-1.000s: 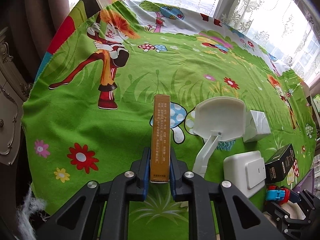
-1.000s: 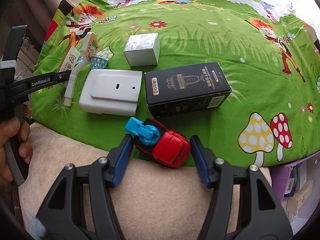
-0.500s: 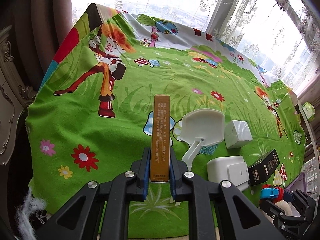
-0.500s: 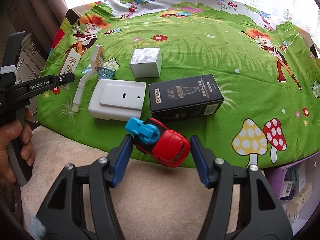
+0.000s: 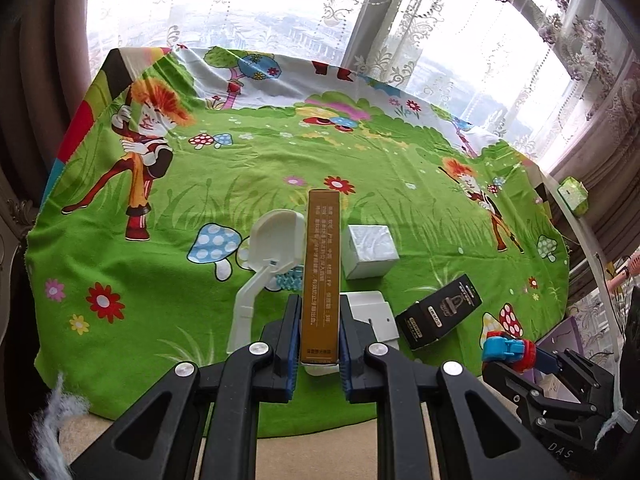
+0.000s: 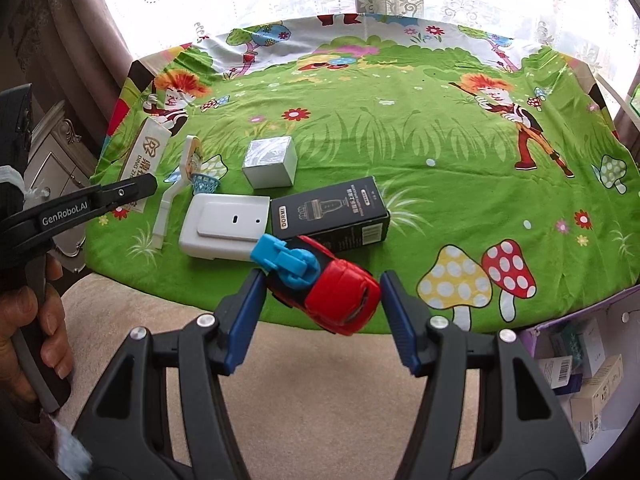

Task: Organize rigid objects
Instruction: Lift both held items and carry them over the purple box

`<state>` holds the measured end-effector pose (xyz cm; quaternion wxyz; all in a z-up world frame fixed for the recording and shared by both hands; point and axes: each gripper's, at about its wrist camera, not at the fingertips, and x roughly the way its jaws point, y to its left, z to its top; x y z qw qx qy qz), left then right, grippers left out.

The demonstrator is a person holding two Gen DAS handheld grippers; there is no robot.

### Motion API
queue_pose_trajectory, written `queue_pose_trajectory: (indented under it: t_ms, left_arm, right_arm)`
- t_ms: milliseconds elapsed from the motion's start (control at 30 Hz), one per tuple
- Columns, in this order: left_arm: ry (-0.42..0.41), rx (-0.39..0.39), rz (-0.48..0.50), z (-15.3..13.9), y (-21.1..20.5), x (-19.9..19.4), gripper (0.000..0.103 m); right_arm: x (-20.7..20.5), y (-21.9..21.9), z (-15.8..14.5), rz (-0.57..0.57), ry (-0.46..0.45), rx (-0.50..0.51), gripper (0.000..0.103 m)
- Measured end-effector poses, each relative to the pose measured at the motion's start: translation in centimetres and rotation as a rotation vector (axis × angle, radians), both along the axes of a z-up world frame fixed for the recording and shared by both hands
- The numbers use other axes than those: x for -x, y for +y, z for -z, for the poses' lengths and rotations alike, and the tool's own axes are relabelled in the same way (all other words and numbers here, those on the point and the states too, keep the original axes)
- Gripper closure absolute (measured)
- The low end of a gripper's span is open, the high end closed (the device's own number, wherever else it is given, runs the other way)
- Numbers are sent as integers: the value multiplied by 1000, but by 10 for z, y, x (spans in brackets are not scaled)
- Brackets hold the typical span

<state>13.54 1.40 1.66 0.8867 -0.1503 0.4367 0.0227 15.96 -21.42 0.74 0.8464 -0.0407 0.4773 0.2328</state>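
Note:
My left gripper (image 5: 319,334) is shut on a long tan box (image 5: 322,272) and holds it above the table's near edge. It also shows in the right wrist view (image 6: 145,156). My right gripper (image 6: 320,304) is shut on a red and blue toy car (image 6: 320,280), held off the front edge of the table. On the green cartoon cloth (image 6: 400,140) lie a white toy basketball hoop (image 6: 184,184), a silver-white cube box (image 6: 271,162), a white flat device (image 6: 226,226) and a black DORMI box (image 6: 332,212).
A window with lace curtains (image 5: 280,8) is behind the table. A purple bin with small boxes (image 6: 576,364) stands at the lower right. Beige carpet (image 6: 320,364) lies below the table edge. A cabinet (image 6: 48,160) stands at the left.
My left gripper with the tan box has risen and swung right, now over the hoop and white device. My right gripper has pulled back and up with the toy car.

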Motion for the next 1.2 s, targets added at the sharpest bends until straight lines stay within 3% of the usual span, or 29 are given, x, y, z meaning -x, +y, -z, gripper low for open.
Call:
queue_pose_trajectory:
  t_ms: [400,700,933,1200]
  left_arm:
    - [18,18,244,-8,-91,-14,86]
    - [45,33,467,-9,-176,-19,86]
    - [81,43,593,-5,-228,-19,86]
    - [117,21,694,3,-276,-22,86]
  right_arm:
    - [0,-69,-13,134,-20,-36,40]
    - [11,-148,-15,274,-43,3,40]
    - [27,-224,-2,418,-9,31,40]
    - [39,-294,33,559,65,68,40]
